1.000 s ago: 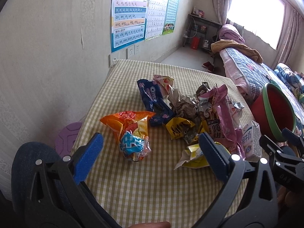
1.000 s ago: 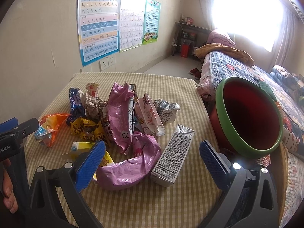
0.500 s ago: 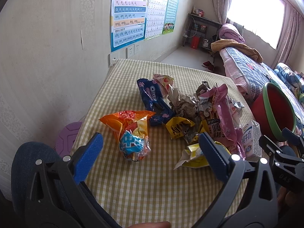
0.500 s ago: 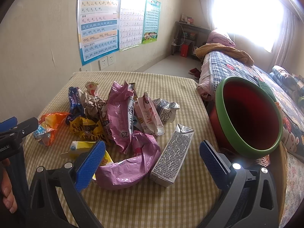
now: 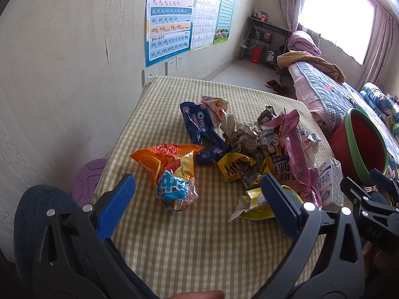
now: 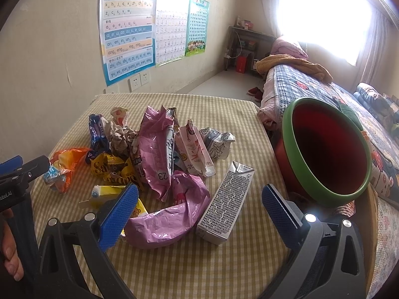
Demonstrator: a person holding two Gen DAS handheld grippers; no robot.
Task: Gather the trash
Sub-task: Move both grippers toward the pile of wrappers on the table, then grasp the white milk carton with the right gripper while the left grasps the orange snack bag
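A heap of trash lies on the checked tablecloth (image 5: 199,244): an orange snack bag (image 5: 172,172), a blue Oreo wrapper (image 5: 202,129), a yellow wrapper (image 5: 235,165), crumpled paper (image 5: 240,134), pink bags (image 6: 155,147) and a milk carton (image 6: 227,199). My left gripper (image 5: 197,201) hovers open just short of the orange bag, holding nothing. My right gripper (image 6: 199,206) hangs open over the near end of the milk carton and a pink bag (image 6: 172,214). A red bin with a green rim (image 6: 326,149) tilts toward the table at its right edge.
A wall with posters (image 6: 129,32) and sockets runs along the table's left side. A bed (image 6: 311,92) stands to the right behind the bin. A purple stool (image 5: 87,182) sits low at the left. A denim-clad knee (image 5: 42,209) is near the table's front-left corner.
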